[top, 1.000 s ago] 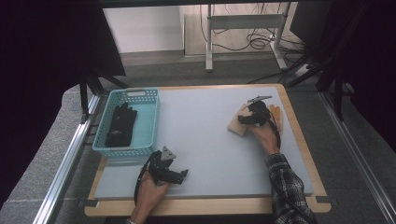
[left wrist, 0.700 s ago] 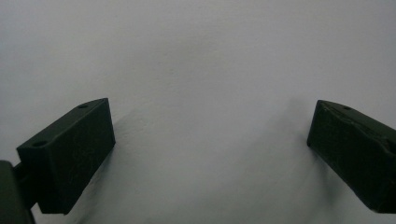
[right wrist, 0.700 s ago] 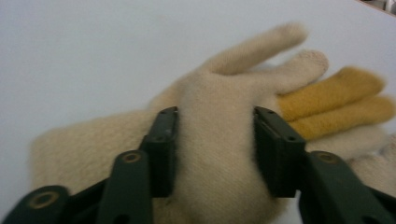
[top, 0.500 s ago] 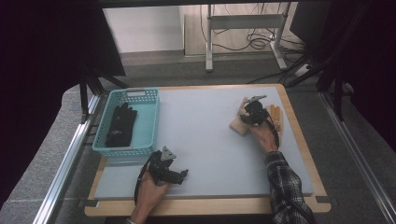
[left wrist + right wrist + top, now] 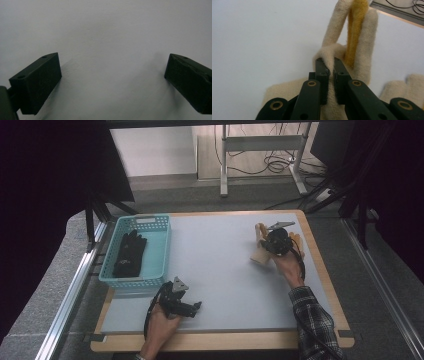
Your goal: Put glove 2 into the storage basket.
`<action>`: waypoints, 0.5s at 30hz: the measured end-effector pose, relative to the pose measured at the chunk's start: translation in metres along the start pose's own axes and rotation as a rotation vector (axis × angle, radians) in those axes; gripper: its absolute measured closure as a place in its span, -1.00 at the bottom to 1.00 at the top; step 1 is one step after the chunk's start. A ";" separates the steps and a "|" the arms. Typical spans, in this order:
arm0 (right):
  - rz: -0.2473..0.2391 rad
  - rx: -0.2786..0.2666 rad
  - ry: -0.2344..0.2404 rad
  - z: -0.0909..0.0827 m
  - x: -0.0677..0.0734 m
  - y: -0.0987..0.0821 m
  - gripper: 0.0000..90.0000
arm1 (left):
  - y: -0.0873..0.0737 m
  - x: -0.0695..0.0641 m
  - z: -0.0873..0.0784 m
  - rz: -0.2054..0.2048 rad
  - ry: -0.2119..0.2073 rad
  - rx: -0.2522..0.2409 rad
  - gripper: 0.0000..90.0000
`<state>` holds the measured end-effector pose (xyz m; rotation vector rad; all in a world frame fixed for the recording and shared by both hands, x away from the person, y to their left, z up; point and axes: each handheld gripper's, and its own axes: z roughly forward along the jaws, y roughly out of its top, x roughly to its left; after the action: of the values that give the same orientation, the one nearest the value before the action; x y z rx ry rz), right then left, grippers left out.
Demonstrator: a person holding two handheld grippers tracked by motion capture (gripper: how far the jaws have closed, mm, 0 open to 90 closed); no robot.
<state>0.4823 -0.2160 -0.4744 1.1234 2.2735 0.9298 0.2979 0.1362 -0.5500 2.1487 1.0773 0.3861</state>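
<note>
Presently, item one on our list: the cream glove (image 5: 352, 52), knitted, with a yellow strip along one finger. We see it at the right side of the pale grey table mat (image 5: 220, 265), partly lifted, its lower part resting on the mat beside a second cream glove (image 5: 404, 87) that lies flat at the right.

Item two: the right gripper (image 5: 329, 72). Its jaws have just been closing and now stand nearly together, pinched on a fold of the cream glove's fabric; the fold bulges over both tips. In the high view the same gripper (image 5: 276, 240) sits over the glove near the table's far right edge.

Item three: the left gripper (image 5: 185, 306). It rests low at the near left of the mat with its jaws spread wide and nothing between them; in its own view we see bare mat between the two black pads.

Item four: the blue basket (image 5: 162, 250) at the far left, holding a black glove (image 5: 129, 254).

Handling note, as we judge it: the step in hand is lifting the cream glove clear of the mat, probably toward the basket. We would keep the pinch firm, since only a thin fold is caught and knit fabric can slip. We would raise it straight until the cuff hangs free, then carry it across without dragging its neighbour along.
</note>
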 end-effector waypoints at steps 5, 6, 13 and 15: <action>-0.003 -0.036 0.072 -0.017 0.012 0.004 0.87 | 0.000 0.000 0.000 -0.001 0.000 0.000 -0.98; -0.002 -0.046 0.095 -0.021 0.015 0.005 0.87 | 0.000 0.000 0.000 -0.001 0.000 0.000 -0.98; -0.072 -0.088 0.244 -0.045 0.055 -0.001 0.86 | 0.000 0.000 0.000 0.000 0.001 0.000 -0.98; -0.096 -0.094 0.290 -0.050 0.070 -0.005 0.86 | 0.000 0.000 0.000 0.003 0.001 0.000 -0.98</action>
<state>0.4075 -0.1797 -0.4499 0.8784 2.4551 1.2138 0.2980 0.1363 -0.5500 2.1500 1.0750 0.3886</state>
